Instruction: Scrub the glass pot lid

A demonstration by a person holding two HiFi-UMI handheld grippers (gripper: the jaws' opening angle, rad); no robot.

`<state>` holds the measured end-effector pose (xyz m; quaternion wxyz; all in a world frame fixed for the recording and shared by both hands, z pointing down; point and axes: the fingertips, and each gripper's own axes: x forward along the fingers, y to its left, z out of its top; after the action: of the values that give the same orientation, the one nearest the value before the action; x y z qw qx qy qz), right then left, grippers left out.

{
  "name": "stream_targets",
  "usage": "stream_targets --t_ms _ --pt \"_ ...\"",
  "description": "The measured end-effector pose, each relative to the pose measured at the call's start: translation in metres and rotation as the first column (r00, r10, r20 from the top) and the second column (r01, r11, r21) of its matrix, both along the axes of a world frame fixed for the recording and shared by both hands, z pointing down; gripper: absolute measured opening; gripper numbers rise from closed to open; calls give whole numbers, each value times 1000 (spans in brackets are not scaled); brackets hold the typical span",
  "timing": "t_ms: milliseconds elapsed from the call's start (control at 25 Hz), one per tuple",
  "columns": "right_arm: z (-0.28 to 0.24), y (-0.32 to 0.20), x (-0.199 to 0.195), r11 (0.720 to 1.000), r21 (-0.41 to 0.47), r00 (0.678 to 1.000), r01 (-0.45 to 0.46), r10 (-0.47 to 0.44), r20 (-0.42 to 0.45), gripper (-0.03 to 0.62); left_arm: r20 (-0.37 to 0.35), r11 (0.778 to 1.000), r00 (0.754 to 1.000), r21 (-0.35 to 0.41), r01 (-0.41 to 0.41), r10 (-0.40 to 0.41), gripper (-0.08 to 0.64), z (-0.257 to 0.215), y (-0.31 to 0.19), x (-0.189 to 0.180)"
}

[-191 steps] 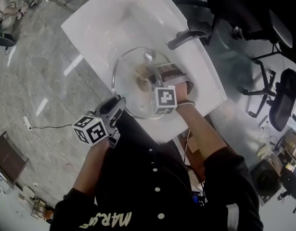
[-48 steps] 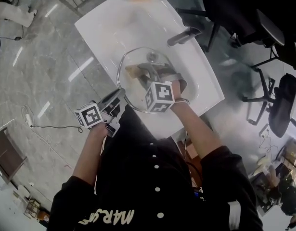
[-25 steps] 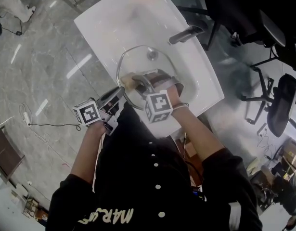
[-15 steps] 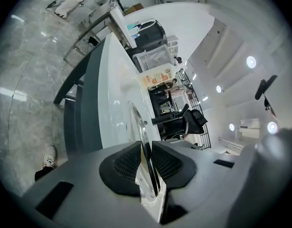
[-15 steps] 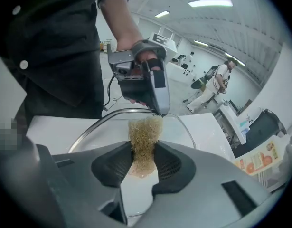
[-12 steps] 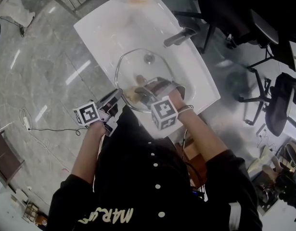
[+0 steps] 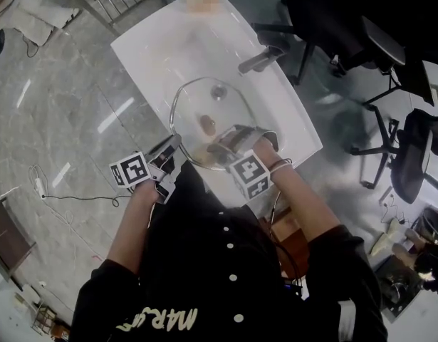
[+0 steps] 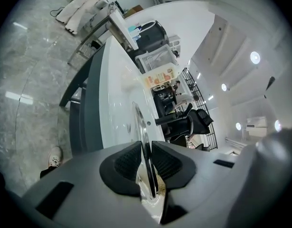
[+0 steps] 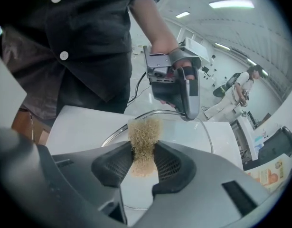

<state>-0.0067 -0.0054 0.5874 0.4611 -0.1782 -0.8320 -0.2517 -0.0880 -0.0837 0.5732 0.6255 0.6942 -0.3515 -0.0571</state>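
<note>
Round glass lid, fibrous tan scrubber

- A white oblong sink basin serves as the surface.
- A dark grey faucet sits on its right rim.
- Grey marble floor lies around it.
- Black office chairs stand at the right.
- A white plug with thin cable lies on the floor at the left.

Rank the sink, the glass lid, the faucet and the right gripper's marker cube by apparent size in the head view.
1. sink
2. glass lid
3. faucet and marker cube look alike; the cube is nearer the camera, so unranked
</note>
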Motion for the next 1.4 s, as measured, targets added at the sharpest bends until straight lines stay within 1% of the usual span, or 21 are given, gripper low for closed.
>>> stream_targets --t_ms 120,200,280,320,400,480,560,600,640,720,760,840,920,960,1000,1080,1160,1200,1240,1320,1400 --pt "-2 2 8 1000 8 999 19 -19 -36 143 20 1000 1000 -4 10 -10 84 1 1 0" --pt "2 5 15 1000 -3 998 22 -22 -65 144 41 1000 999 -3 15 -15 83 3 1 -1" --pt "4 4 22 1000 -7 996 1 -2 -84 144 73 1000 997 4 14 -14 84 4 1 -2" --pt "4 1 25 1000 -3 996 -23 23 -86 144 94 1000 996 10 8 -9 84 4 1 -2" --pt "0 -6 31 995 3 992 -104 104 -70 144 142 1000 990 25 -12 8 86 3 3 -2" --pt "-11 -16 37 977 0 977 -213 213 -26 144 184 999 983 41 -23 15 91 1 5 -3" --pt "-30 -29 41 943 -23 942 -333 334 44 144 191 998 982 64 -6 -6 97 -4 6 -8" --pt "-42 -35 42 916 -54 912 -397 401 89 146 181 997 983 78 11 -25 92 -7 6 -12" --pt "-55 -41 43 882 -95 871 -462 471 139 146 170 995 984 94 29 -45 75 -12 7 -16" --pt "-84 -51 48 803 -172 768 -571 596 233 146 169 989 983 135 53 -76 61 -23 8 -23" --pt "-98 -56 52 764 -197 714 -614 644 273 146 180 984 980 167 57 -87 50 -30 9 -26" --pt "-125 -63 62 692 -236 604 -682 715 352 147 208 967 972 250 54 -108 35 -54 8 -28" --pt "-155 -65 71 634 -284 490 -719 753 440 149 247 939 959 341 46 -136 29 -85 7 -26" --pt "-171 -64 75 615 -307 436 -726 758 485 149 274 922 949 386 37 -153 26 -100 7 -25" --pt "-187 -62 79 604 -325 388 -728 754 530 149 301 901 938 432 25 -171 26 -117 8 -23" --pt "-219 -60 88 592 -355 291 -723 727 622 149 338 852 919 523 -6 -201 26 -151 9 -18" --pt "-250 -60 99 567 -413 163 -713 706 689 149 353 804 910 594 -40 -216 26 -182 9 -11" --pt "-263 -61 105 547 -445 101 -709 704 703 149 359 786 907 616 -55 -218 26 -194 9 -8" --pt "-273 -61 113 525 -466 55 -712 704 709 149 367 773 903 632 -66 -222 26 -204 10 -5" --pt "-288 -59 129 487 -482 -5 -728 700 714 149 391 751 889 655 -86 -240 26 -221 13 -2" --pt "-304 -55 146 460 -505 -70 -730 685 725 149 420 726 867 680 -107 -266 26 -237 18 1"
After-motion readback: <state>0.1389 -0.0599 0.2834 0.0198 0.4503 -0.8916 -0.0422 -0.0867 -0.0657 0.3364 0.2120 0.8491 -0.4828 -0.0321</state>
